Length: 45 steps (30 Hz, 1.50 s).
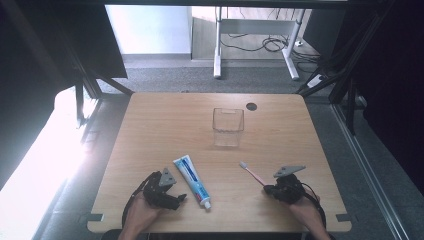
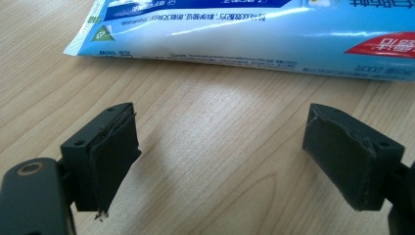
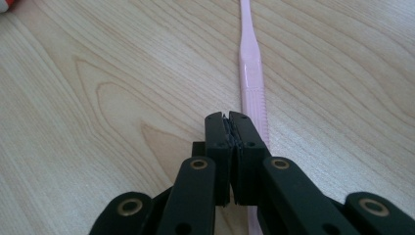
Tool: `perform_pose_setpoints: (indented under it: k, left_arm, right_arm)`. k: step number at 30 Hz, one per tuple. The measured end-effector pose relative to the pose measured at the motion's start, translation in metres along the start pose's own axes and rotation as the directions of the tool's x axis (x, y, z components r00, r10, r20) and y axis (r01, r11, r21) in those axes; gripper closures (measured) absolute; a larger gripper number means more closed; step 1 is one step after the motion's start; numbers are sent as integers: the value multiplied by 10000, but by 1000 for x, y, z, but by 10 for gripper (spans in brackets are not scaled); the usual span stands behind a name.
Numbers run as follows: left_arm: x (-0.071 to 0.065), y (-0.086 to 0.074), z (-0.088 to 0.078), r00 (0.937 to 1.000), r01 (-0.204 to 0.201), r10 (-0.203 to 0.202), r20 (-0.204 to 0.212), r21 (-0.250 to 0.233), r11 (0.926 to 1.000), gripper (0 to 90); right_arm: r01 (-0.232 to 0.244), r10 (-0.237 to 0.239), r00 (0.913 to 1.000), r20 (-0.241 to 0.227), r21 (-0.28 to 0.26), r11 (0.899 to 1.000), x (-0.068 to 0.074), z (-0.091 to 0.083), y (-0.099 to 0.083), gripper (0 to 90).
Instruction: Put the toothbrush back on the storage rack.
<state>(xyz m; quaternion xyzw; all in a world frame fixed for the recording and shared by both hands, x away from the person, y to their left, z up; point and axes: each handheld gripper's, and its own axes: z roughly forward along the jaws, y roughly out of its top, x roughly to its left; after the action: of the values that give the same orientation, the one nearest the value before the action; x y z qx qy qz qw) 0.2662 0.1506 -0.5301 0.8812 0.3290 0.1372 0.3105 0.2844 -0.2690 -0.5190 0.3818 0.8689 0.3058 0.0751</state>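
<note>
the pink toothbrush (image 3: pixel 253 83) lies on the table (image 1: pixel 150 130), its long axis running straight ahead of the right gripper (image 3: pixel 230 122), just beside the closed, empty jaws. the left gripper (image 2: pixel 220 147) is wide open near the toothpaste tube (image 2: pixel 254 34).

This looks like a lab or office recording bay; a pale wood-grain tabletop (image 1: pixel 150 130) with a round cable hole (image 1: pixel 251 106) stands inside a black metal frame (image 1: pixel 85 80) hung with dark curtains; grey carpet (image 1: pixel 165 77), a white-legged desk (image 1: pixel 218 55) and loose black cables (image 1: pixel 265 44) lie behind.
</note>
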Motion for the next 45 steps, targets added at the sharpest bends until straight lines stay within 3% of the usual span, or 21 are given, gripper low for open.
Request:
perform_pose_setpoints:
  k: [7, 23, 33, 45]
  left_arm:
    - [0, 0, 0, 10000, 61, -61, 20, -5, 10000, 135]
    - [0, 0, 0, 10000, -25, 25, 36, 86, 10000, 136]
    - [0, 0, 0, 10000, -87, 87, 47, 166, 9998, 137]
    - [0, 0, 0, 9999, -146, 145, 75, 201, 9997, 137]
  right_arm:
    - [237, -238, 9997, 81, 124, 9996, 1, -9, 7, 842]
    - [511, -588, 9972, 453, 1556, 9865, -9, -17, 28, 762]
    - [803, -942, 9948, 379, 2735, 9585, -11, -7, 42, 755]
    - [1194, -1383, 9902, 201, 3938, 9114, -9, 5, 63, 758]
